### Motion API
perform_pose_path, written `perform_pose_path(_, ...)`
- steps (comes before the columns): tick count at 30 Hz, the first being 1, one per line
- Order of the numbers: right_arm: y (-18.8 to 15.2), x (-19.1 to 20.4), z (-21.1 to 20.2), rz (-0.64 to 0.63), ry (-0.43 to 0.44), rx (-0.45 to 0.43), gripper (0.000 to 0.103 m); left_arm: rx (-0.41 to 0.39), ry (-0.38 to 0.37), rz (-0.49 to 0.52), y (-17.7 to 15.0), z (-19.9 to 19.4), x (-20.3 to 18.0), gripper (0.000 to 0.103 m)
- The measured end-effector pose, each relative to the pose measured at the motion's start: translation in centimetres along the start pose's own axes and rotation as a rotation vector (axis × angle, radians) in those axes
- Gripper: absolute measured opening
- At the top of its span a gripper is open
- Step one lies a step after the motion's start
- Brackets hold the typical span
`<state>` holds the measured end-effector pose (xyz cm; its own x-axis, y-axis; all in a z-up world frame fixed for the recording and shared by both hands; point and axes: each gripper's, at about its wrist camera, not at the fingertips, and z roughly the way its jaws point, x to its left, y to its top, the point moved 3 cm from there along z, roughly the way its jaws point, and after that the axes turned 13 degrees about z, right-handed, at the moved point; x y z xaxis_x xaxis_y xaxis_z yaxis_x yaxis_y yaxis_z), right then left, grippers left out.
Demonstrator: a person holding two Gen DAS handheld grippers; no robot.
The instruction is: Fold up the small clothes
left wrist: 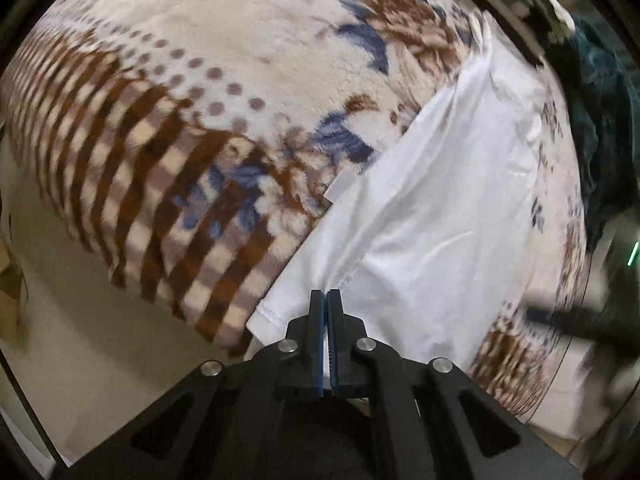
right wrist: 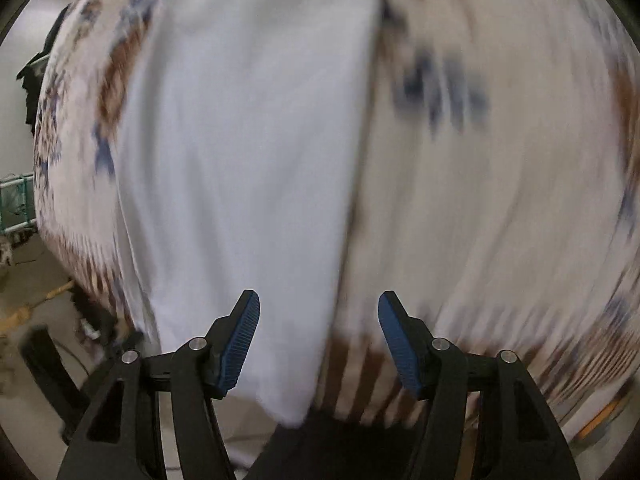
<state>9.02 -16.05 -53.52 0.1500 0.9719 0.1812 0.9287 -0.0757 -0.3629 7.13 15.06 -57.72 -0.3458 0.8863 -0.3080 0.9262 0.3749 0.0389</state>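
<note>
The left tool [left wrist: 325,300] was clamped on the hem of the thin white cloth garment [left wrist: 432,208] lying on the patterned fleece blanket [left wrist: 208,92], the right tool [right wrist: 319,320] stood wide and empty; next probably a second hem grasp.

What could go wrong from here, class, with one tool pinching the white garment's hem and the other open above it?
1. The left tool is shut on only a thin bunch of the white garment at its hem; a pull could slip it free.
2. The right tool is open and holds nothing, so the far side may drag and crease.
3. The garment lies near the edge of the patterned blanket; it might slide off.
</note>
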Motion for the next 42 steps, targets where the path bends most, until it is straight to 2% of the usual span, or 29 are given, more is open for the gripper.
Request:
perform_pose_path(3,-5.1,-1.7,3.5,0.035,0.051,0.09,0.064,-0.018,-0.033,-0.05,-0.3,-1.1,-0.2,0.0)
perform_pose_path(6,-8.3,-2.5,5.9,0.062,0.069,0.111,0.063,-0.029,-0.047,-0.06,-0.3,-1.6,-0.2,0.0)
perform_pose_path(7,-9.4,-2.7,6.9,0.085,0.085,0.111,0.059,-0.028,-0.052,-0.053,-0.2,-1.6,-0.2,0.0)
perform_pose_path(8,-9.8,-2.6,7.5,0.099,0.095,0.111,0.04,-0.026,-0.049,-0.052,-0.3,-1.4,-0.2,0.0)
perform_pose_path(9,-10.5,-2.5,8.2,0.112,0.104,0.117,0.025,-0.019,-0.05,-0.049,-0.4,-1.6,0.1,0.0)
perform_pose_path(10,-11.2,-2.4,9.0,0.126,0.074,0.106,0.007,-0.006,-0.054,-0.042,-0.6,-1.5,0.4,0.0)
perform_pose_path(13,-12.4,-2.6,8.2,0.132,0.009,0.009,0.004,0.025,-0.055,-0.01,-1.1,-1.4,0.8,0.0)
perform_pose_path(16,-13.4,-3.5,6.4,0.15,-0.001,-0.043,0.003,0.048,-0.039,0.054,-1.2,-1.1,0.9,0.0)
perform_pose_path(20,-14.7,-3.9,5.6,0.131,-0.05,-0.059,0.003,0.094,-0.01,0.098,-1.2,1.0,1.9,0.0)
perform_pose_path(24,-15.8,-2.1,7.0,0.119,-0.106,-0.062,0.003,0.146,-0.017,0.118,-0.8,3.5,2.5,0.0)
perform_pose_path(27,-16.0,-0.9,7.8,0.129,-0.123,-0.072,0.003,0.2,-0.036,0.119,-0.8,3.9,2.9,0.002)
perform_pose_path(29,-15.5,0.6,8.4,0.161,-0.102,-0.027,0.011,0.232,-0.033,0.157,-0.7,3.0,3.1,0.013)
perform_pose_path(30,-15.3,1.0,8.4,0.169,-0.082,-0.006,0.02,0.241,-0.008,0.19,-0.6,2.4,3.1,0.037)
perform_pose_path(31,-15.4,1.0,8.2,0.173,-0.072,0.014,0.048,0.236,0.009,0.224,-0.5,1.7,3.0,0.066)
perform_pose_path(32,-15.3,0.8,8.0,0.175,-0.082,0.016,0.065,0.229,0.006,0.247,-0.3,1.0,3.0,0.075)
perform_pose_path(36,-14.3,1.6,5.4,0.164,-0.075,-0.026,0.079,0.201,-0.042,0.274,1.8,-1.2,2.2,0.077)
perform_pose_path(40,-13.2,2.3,2.0,0.197,-0.025,-0.097,0.08,0.124,-0.112,0.304,6.8,-2.7,-0.9,0.077)
perform_pose_path(42,-11.7,2.5,0.2,0.227,0.018,-0.133,0.08,0.063,-0.134,0.331,11.0,-3.0,-3.6,0.077)
